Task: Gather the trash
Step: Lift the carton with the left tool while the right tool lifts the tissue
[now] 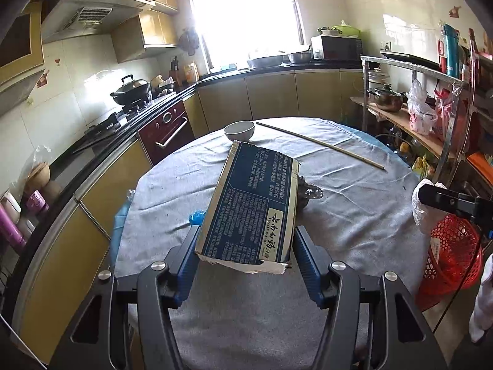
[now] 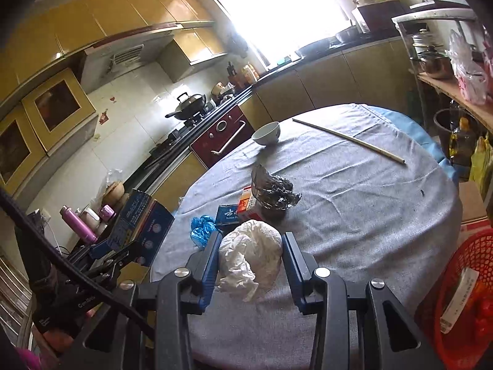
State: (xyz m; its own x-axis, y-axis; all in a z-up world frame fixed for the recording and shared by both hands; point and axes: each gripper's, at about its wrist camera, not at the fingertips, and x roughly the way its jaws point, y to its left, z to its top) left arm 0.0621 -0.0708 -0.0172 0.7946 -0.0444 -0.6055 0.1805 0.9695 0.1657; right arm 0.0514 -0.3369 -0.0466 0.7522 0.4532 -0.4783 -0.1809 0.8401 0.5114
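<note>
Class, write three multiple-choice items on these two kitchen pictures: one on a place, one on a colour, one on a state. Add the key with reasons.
1. Where does the white bowl stand?
A. at the far edge of the table
B. in the basket
C. on the stove

2. What colour is the mesh basket beside the table?
A. green
B. red
C. black

3. What is the left hand-held gripper doing?
A. hanging open over a bare cloth
B. shut on the blue carton
C. shut on a chopstick

Key: 1 A, the bowl sits on the grey cloth near the far rim. 2 B, the mesh is bright red. 3 B, both blue fingers press the carton's sides, and it is lifted off the cloth.
</note>
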